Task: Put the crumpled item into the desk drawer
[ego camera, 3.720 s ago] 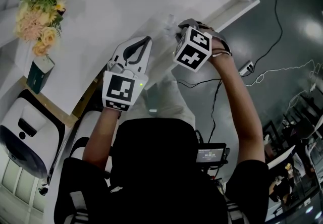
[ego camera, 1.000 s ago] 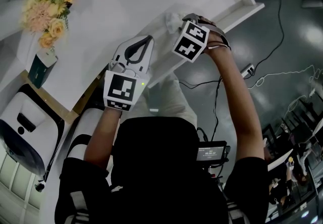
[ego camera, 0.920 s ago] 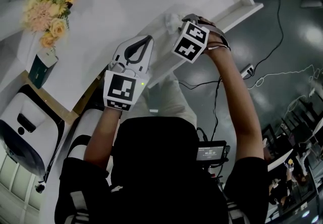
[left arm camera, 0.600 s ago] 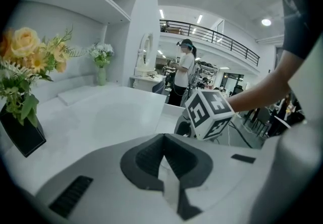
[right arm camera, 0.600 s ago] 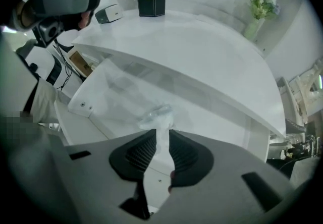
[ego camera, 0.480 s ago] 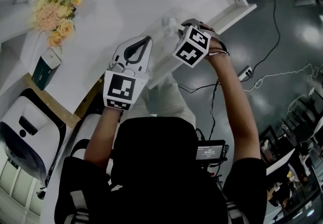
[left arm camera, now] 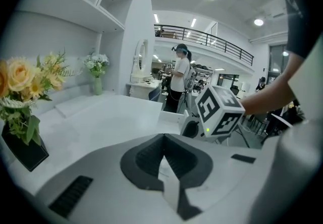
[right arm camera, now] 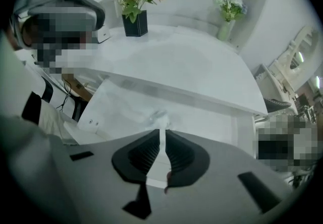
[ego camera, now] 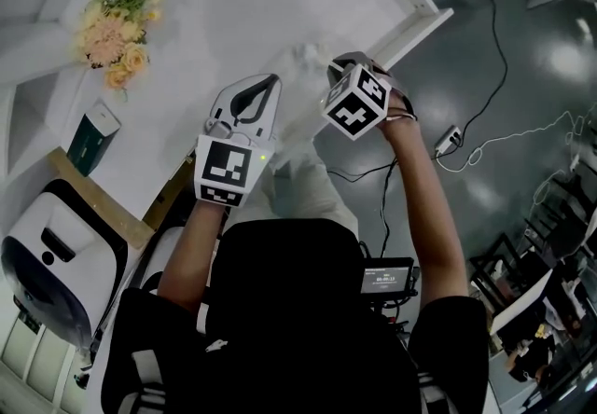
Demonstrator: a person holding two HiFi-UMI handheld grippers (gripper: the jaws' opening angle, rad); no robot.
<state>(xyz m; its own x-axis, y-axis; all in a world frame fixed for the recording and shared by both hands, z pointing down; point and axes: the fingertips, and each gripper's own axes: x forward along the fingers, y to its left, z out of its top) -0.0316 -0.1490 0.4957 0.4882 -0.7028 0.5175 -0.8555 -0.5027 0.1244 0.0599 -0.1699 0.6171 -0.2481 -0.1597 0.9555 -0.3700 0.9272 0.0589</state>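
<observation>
- Far left: a bouquet point(ego camera: 117, 25) of peach and yellow flowers stands at the left end of the white worktop point(ego camera: 233, 2).
- Left of centre: I hold the left hand-held gripper point(left arm camera: 162, 143) over the near edge of the worktop. It points out across the bare surface. Its jaws are clenched tip to tip with nothing between them.
- Centre: the crumpled item point(right arm camera: 157, 116), a small white wad, sits pinched at the tips of the right hand-held gripper point(right arm camera: 161, 132). It is over the pale bottom of the desk drawer point(right arm camera: 111, 107), which stands pulled out below the edge of the worktop. In the head view the wad shows just beyond the gripper, between my two tools.
- Right of centre: the right hand-held gripper points steeply down. Its jaws have just been closing and now grasp the wad, with only a narrow slit between the ribbed pads. Its marker cube point(ego camera: 357, 103) faces the head camera and hides the jaws from above.
- Far right: pale cables point(ego camera: 485, 137) trail across the dark floor point(ego camera: 522, 67) beside the desk.
</observation>
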